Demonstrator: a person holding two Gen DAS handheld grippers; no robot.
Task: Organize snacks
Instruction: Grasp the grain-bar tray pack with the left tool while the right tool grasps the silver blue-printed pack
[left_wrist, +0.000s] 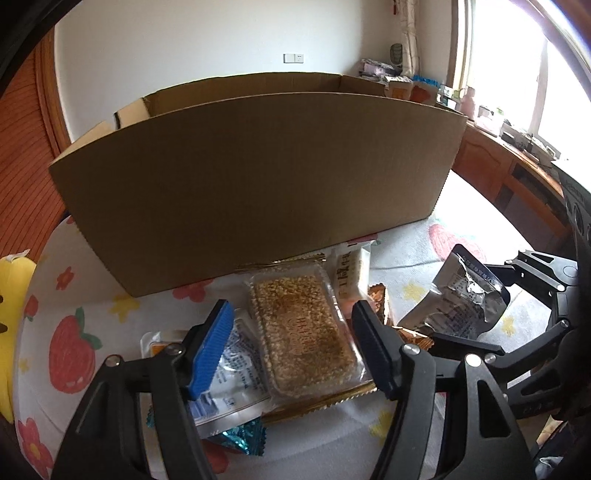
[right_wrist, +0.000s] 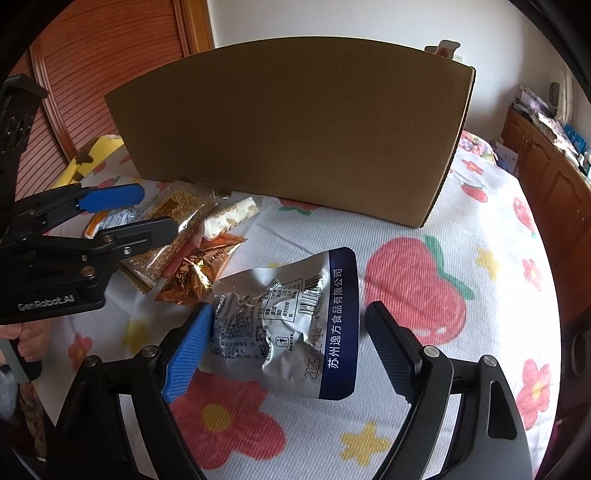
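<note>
A big cardboard box (left_wrist: 258, 173) stands on the flowered cloth; it also shows in the right wrist view (right_wrist: 295, 129). In front of it lies a pile of snacks. My left gripper (left_wrist: 291, 343) is open, its jaws on either side of a clear-wrapped sesame bar (left_wrist: 303, 332), seen too in the right wrist view (right_wrist: 173, 218). My right gripper (right_wrist: 284, 347) is open around a crumpled silver and navy packet (right_wrist: 295, 325), which rests on the cloth; it shows in the left wrist view (left_wrist: 458, 295). I see the left gripper (right_wrist: 136, 210) from the right wrist view.
Other snacks in the pile: a white nougat pack (right_wrist: 231, 218), gold foil packets (right_wrist: 199, 273), a white and orange pouch (left_wrist: 229, 373), a teal wrapper (left_wrist: 243, 437). A yellow plush (right_wrist: 92, 155) lies at the left. Wooden cabinets (right_wrist: 554, 192) stand at the right.
</note>
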